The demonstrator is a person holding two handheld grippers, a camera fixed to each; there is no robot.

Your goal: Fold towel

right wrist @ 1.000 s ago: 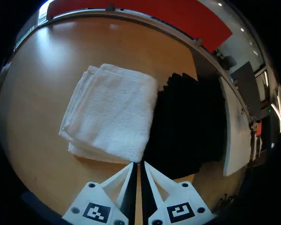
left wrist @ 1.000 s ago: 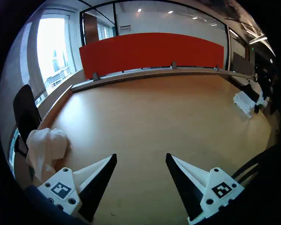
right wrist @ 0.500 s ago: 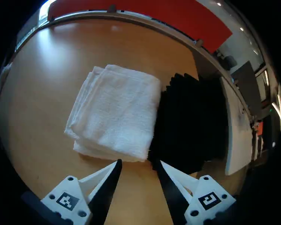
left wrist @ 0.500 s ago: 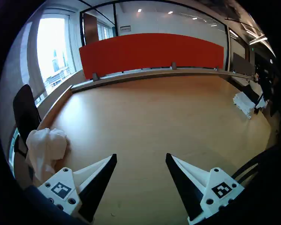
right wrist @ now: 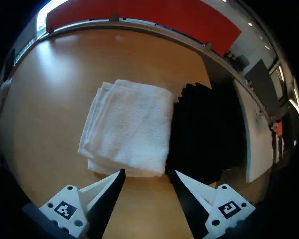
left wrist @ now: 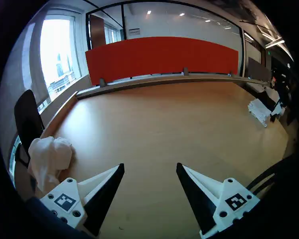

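Observation:
A folded white towel (right wrist: pixel 127 127) lies on the wooden table (right wrist: pixel 50 99) just ahead of my right gripper (right wrist: pixel 147 175), whose fingers stand open and apart from its near edge, holding nothing. The same folded towel (left wrist: pixel 260 110) appears small at the far right in the left gripper view. My left gripper (left wrist: pixel 149 169) hovers open over bare table (left wrist: pixel 161 119), nothing between its fingers. A crumpled white towel (left wrist: pixel 48 159) sits at the table's left edge, left of the left gripper.
A stack of folded black cloth (right wrist: pixel 207 131) lies right beside the white towel. A red partition (left wrist: pixel 161 55) runs along the table's far edge. A black chair (left wrist: pixel 28 119) stands by the window at left. A white panel (right wrist: pixel 257 147) lies to the right.
My right gripper has opened, from fingers together to wide apart, and drawn back slightly from the folded towel. The left gripper has stayed still.

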